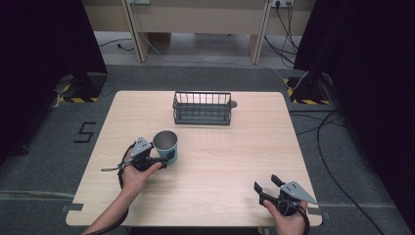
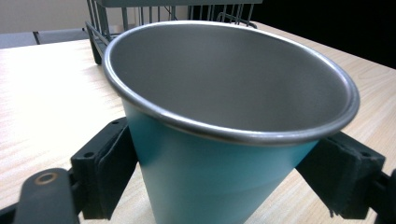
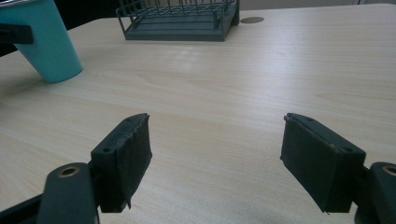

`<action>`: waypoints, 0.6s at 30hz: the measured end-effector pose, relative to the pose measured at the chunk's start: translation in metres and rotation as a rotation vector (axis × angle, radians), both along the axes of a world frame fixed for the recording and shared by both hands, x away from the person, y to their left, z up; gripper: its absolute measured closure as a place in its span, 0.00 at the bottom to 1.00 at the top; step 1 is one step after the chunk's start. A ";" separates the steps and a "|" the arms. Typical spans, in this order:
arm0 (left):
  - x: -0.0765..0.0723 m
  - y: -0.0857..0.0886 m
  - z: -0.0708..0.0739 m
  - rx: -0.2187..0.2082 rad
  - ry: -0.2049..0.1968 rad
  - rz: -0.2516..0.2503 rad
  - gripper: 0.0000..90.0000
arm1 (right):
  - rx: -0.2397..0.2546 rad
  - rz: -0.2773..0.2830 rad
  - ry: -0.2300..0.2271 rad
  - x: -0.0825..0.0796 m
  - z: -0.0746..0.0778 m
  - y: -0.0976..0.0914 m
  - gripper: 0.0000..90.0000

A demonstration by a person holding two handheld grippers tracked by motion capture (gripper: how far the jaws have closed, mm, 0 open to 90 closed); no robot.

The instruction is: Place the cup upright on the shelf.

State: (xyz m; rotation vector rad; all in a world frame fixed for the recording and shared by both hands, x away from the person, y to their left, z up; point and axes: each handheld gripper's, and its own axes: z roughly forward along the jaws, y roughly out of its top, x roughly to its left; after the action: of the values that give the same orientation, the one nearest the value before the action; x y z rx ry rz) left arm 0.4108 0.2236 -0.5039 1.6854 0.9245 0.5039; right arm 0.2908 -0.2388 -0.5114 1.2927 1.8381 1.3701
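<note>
Gripping one teal cup (image 2: 205, 177), the left gripper (image 1: 164, 160) pinched its sides; the right gripper (image 3: 217, 158) gaped; one rack (image 1: 202, 107) stood unlabelled.

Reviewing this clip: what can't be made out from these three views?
- Cup base: cut off by the bottom edge in the left gripper view, too small in the high view; on the table or lifted, cannot tell.
- Whether the left tool pads actually press the cup wall: too close to call.
- Dark round spot beside the wire rack: too small to identify.
- Right tool is open, holding nothing.
</note>
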 end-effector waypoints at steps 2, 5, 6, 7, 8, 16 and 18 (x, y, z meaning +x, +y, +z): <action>0.000 0.001 -0.001 -0.013 0.000 0.001 0.18 | -0.001 0.000 0.000 0.000 0.000 0.000 0.27; 0.000 0.001 -0.001 -0.023 -0.001 0.003 0.18 | 0.001 -0.002 0.002 0.000 0.000 0.000 0.27; 0.000 0.001 -0.001 -0.021 -0.003 0.005 0.18 | 0.002 -0.002 0.002 0.000 0.000 0.000 0.28; 0.000 0.001 -0.002 -0.019 -0.005 0.007 0.18 | 0.002 -0.002 0.003 0.000 0.000 0.000 0.28; 0.000 0.002 -0.002 -0.018 -0.006 0.008 0.18 | 0.001 -0.002 0.003 0.000 0.000 0.000 0.28; 0.002 0.002 0.006 -0.007 -0.028 0.017 0.18 | 0.003 -0.001 0.003 0.001 0.000 0.000 0.28; 0.003 0.002 0.009 -0.003 -0.034 0.019 0.18 | 0.001 0.000 0.001 0.001 0.000 0.000 0.28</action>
State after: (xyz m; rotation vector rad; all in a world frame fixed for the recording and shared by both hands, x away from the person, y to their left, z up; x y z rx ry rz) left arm 0.4137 0.2257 -0.4948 1.6618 0.9175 0.5418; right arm 0.2913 -0.2387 -0.5113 1.2949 1.8381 1.3705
